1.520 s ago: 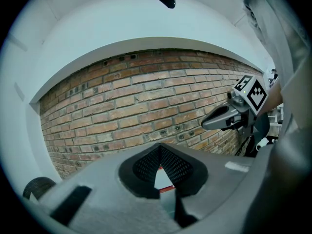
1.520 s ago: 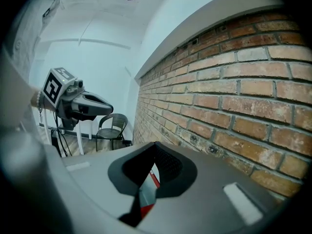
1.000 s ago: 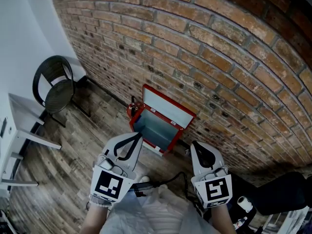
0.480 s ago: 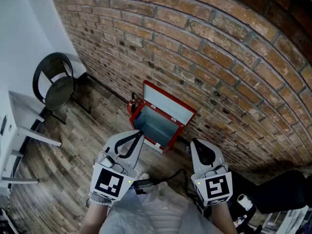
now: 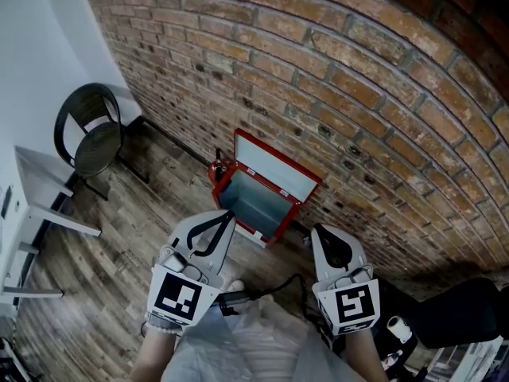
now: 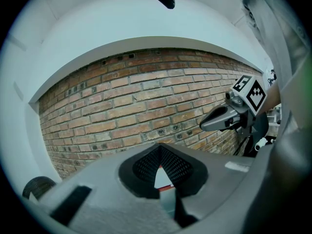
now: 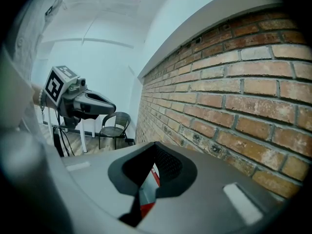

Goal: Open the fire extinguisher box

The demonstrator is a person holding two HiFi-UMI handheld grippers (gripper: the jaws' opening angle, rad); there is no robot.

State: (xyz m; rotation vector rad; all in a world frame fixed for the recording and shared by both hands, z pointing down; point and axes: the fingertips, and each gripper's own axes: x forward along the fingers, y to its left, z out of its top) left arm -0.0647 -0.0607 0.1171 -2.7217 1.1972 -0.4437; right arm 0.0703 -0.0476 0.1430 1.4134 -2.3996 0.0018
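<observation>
With the fingers of the left gripper (image 5: 225, 220) and the right gripper (image 5: 321, 235) closed together on nothing, the red fire extinguisher box (image 5: 256, 207) lies open well ahead of and below them, and I think a careless bump could knock its raised lid (image 5: 276, 173) off the brick wall (image 5: 358, 94) and shut it.

- The fire extinguisher box (image 5: 253, 207) is a red case with a pale grey-blue inside. It stands on the wooden floor (image 5: 119, 245) at the foot of the far brick wall (image 5: 358, 94).
- It is open: its lid (image 5: 277, 172), red-rimmed with a pale inner face, is swung up and back against the wall.
- Its open mouth faces up and toward the near side.
</observation>
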